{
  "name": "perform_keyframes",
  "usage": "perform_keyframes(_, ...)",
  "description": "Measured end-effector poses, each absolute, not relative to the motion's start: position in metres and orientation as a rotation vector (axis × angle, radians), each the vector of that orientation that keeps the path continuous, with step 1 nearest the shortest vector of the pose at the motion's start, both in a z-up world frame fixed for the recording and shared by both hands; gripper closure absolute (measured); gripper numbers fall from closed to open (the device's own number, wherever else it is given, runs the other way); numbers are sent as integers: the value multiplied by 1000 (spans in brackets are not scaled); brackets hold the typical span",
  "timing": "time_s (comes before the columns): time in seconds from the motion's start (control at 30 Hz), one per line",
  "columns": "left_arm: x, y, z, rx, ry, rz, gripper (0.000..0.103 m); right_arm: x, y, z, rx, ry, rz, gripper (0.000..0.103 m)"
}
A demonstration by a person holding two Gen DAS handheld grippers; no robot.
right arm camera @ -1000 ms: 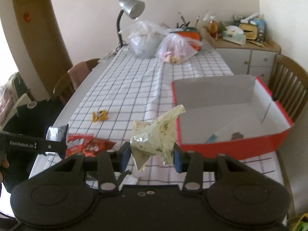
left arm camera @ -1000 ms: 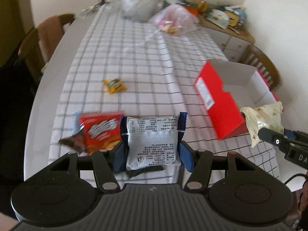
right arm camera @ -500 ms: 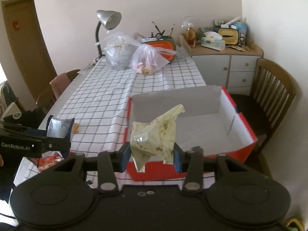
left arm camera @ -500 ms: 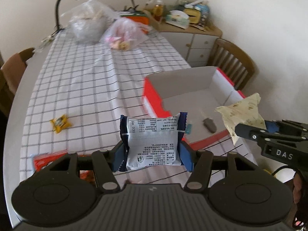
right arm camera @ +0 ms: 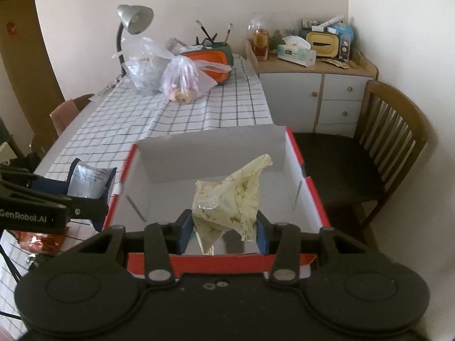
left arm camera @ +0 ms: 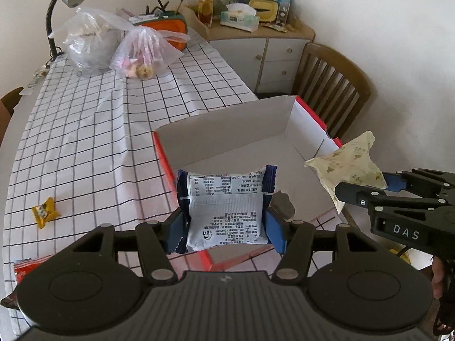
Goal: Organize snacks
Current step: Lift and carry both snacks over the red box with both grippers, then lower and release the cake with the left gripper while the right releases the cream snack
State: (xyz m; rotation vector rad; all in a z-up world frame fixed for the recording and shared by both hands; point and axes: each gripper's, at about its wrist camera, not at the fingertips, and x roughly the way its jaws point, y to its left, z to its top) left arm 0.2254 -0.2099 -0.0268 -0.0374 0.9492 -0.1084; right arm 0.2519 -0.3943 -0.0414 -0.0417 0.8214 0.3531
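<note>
With the red box (left arm camera: pixel 308 119) as the landmark, the loose snacks lie to its left on the checked tablecloth (left arm camera: pixel 93 130): a small yellow candy (left arm camera: pixel 45 212) well out from the box and a red snack bag (left arm camera: pixel 27 267) at the near left table edge. Nearer the box, the left gripper (left arm camera: pixel 224 228) has its blue pads pressed on both sides of a blue-and-silver snack packet (left arm camera: pixel 226 209), holding it upright at the box's left wall, apparently above the rim rather than clearly inside. Over the box's open inside, the right gripper (right arm camera: pixel 223 234) is clamped on a crumpled pale yellow wrapper (right arm camera: pixel 227 201) near the front wall; in the left wrist view that wrapper hangs toward the box's right side. On the box floor a small dark item (left arm camera: pixel 283 204) already lies. Far beyond the box stand two plastic bags (left arm camera: pixel 145 54) and a desk lamp (left arm camera: pixel 66 8). The likely step is dropping both packets in. The packet sits close to the left wall, so letting go too soon could set it on the rim or tip it onto the cloth. The wrapper is light and held by one bunched part, so it may cling to a pad or drift. With both grippers near the same opening, they could knock each other or shove the light cardboard box toward the table's right edge beside the chair (right arm camera: pixel 392 142).
</note>
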Motion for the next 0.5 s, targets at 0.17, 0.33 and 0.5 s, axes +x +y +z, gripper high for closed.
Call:
perform_keyframes(0.17,249,-226,-38,-36,982,-92,43,275,-403,-57,-54,857,358,60)
perform_keyframes(0.33,276,-238,-55,-22,1018,-73,43,294,-399,-73,-85,887,375,60)
perform_keyframes(0.5,301,-247,-75,-8,1070,-53,43,315,-395,-91,-106,929,381,60)
